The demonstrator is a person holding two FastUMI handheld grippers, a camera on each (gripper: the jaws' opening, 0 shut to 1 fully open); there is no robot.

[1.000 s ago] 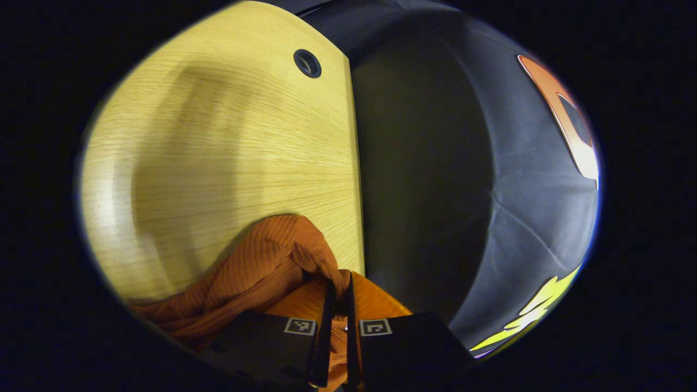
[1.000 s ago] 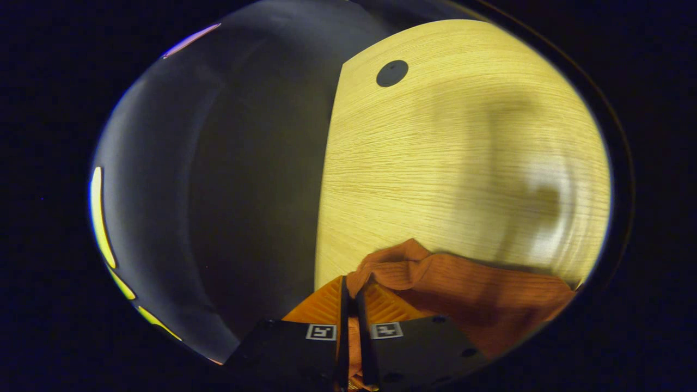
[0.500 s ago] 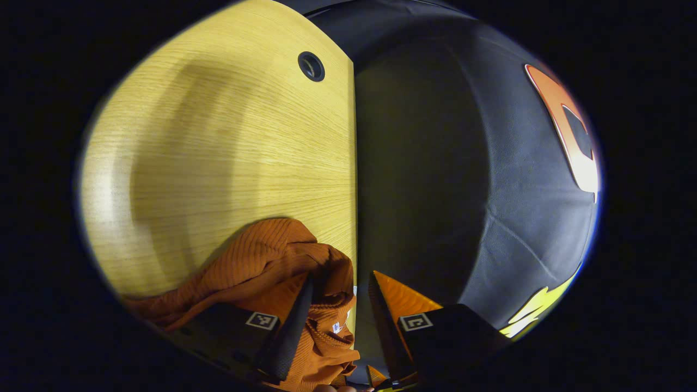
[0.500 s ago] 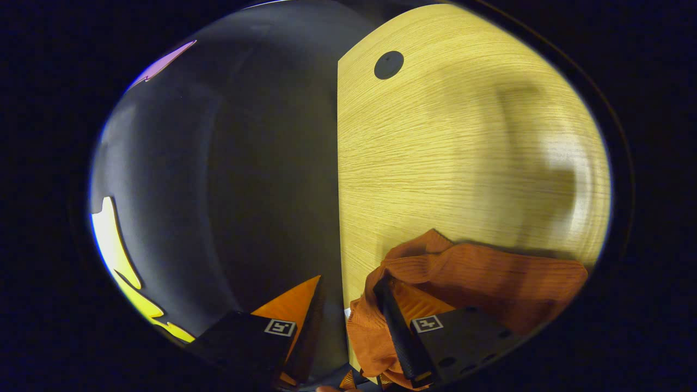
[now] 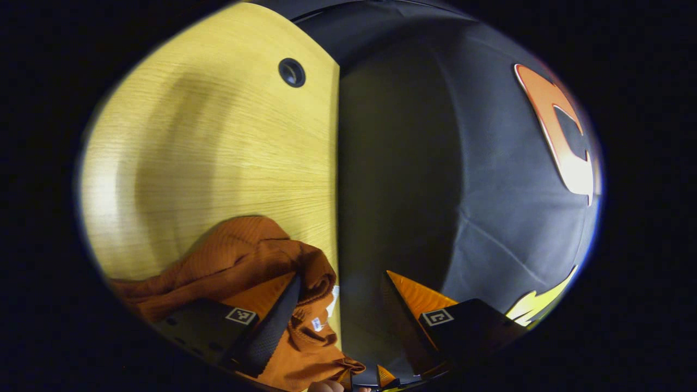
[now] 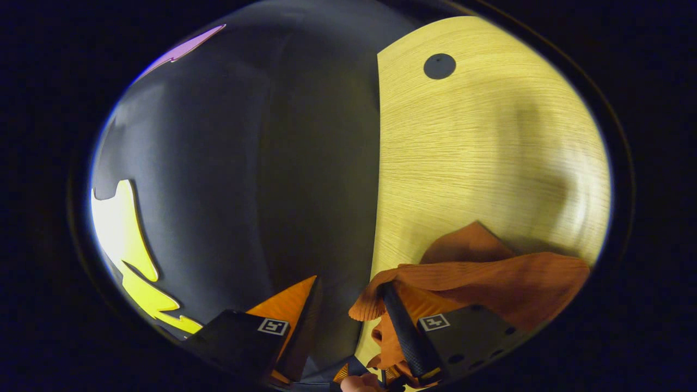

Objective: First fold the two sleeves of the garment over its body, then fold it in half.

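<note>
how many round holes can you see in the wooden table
1 per view: a dark round hole near the table's far edge in the left gripper view, another in the right gripper view; possibly the same one.

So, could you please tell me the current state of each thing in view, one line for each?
left gripper: open, one finger resting against the garment, nothing clamped.
right gripper: open, one finger against the garment, nothing clamped.
garment: orange ribbed knit, bunched in folds at the table's edge, part hanging over the edge.
table: light wood, garment lying on its near part.
</note>
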